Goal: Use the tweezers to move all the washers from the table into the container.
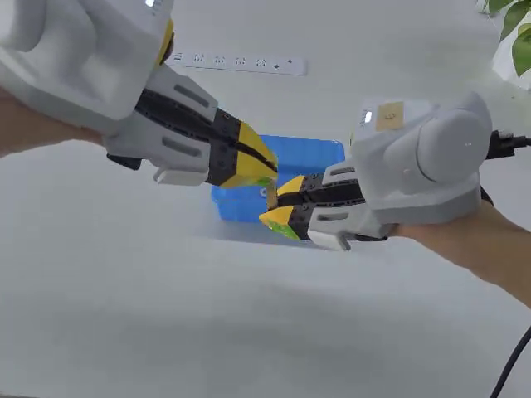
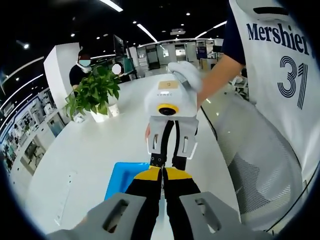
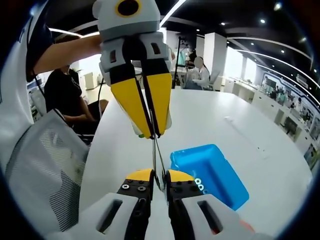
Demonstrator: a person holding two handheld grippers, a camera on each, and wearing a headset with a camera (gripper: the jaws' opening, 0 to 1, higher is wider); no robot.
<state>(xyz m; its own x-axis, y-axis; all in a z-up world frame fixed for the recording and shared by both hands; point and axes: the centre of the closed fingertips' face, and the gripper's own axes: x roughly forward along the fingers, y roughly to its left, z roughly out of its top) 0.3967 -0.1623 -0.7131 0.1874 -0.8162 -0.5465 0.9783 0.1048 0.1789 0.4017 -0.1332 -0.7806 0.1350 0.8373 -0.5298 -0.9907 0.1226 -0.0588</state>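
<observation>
Over the blue container (image 1: 311, 154) my two grippers meet tip to tip. The left gripper (image 1: 272, 168) comes in from the upper left, its yellow jaws closed. Pointing back at it from the right is the right gripper (image 1: 272, 214). Thin metal tweezers (image 3: 155, 152) run between the two sets of tips, and both pairs of jaws look shut on them. In the right gripper view the right gripper (image 3: 159, 176) holds the tweezers' lower end and the left gripper (image 3: 152, 133) holds the upper end. A few small washers (image 3: 199, 184) lie in the container (image 3: 215, 172). The left gripper (image 2: 162, 175) faces the container (image 2: 121, 181).
A white power strip (image 1: 236, 62) lies at the far side of the white table (image 1: 166, 315). A potted plant (image 2: 92, 92) stands on the table, its leaves (image 1: 514, 33) at the head view's right edge. A black cable (image 1: 513, 356) trails at the lower right. People sit in the background.
</observation>
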